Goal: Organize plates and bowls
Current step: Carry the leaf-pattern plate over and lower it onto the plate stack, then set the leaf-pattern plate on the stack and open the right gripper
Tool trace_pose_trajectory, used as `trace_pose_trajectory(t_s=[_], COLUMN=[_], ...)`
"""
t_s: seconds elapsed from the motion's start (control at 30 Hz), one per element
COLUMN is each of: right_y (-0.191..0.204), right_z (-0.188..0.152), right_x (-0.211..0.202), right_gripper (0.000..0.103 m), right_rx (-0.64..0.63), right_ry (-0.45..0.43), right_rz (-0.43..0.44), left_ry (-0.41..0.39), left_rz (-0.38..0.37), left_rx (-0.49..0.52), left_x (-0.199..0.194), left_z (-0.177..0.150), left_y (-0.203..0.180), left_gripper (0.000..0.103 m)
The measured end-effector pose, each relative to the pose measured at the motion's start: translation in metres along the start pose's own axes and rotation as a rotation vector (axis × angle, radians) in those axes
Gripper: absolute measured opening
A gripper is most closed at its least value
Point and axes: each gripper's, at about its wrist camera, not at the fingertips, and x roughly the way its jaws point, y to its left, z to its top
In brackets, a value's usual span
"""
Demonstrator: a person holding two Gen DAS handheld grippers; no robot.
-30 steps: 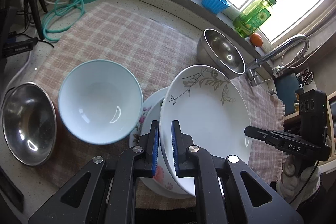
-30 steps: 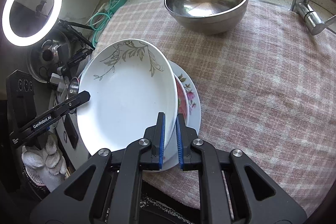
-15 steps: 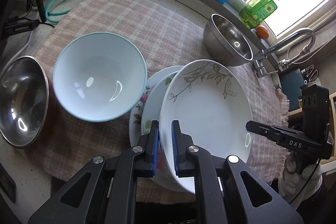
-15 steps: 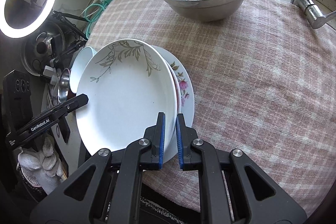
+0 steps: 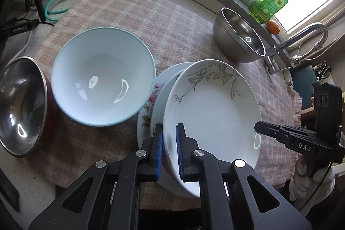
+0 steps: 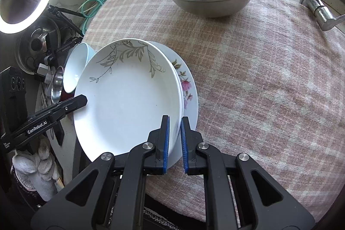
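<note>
both grippers (image 5: 169, 149) (image 6: 175, 142) w/ leaf plate (image 5: 212, 113) shifted over floral plate (image 6: 189, 87), still clamped; lower level, release together.

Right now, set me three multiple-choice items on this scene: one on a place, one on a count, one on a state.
1. The pale blue bowl sits where?
A. beside the plate stack
B. on the windowsill
C. inside a steel bowl

2. How many steel bowls show in the left wrist view?
A. none
B. two
C. five

3. The leaf-patterned plate is:
A. lying alone on the cloth
B. broken
C. pinched by both claws

Key: 1 A, it borders the stack; 2 B, left steel bowl and far steel bowl; 3 C, left claw and right claw clamp its rim.
</note>
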Motion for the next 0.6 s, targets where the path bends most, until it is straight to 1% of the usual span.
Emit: trace_pose_trajectory(t_s=[0.6], right_y=[0.0029], right_z=[0.0002], right_x=[0.0015], right_gripper=[0.011], right_rx=[-0.017], right_ry=[-0.007], right_rz=[-0.023], left_ry=[-0.012], left_rz=[0.038], left_rx=[0.028], left_x=[0.004], left_z=[-0.0002], left_y=[-0.002], left_gripper=[0.01])
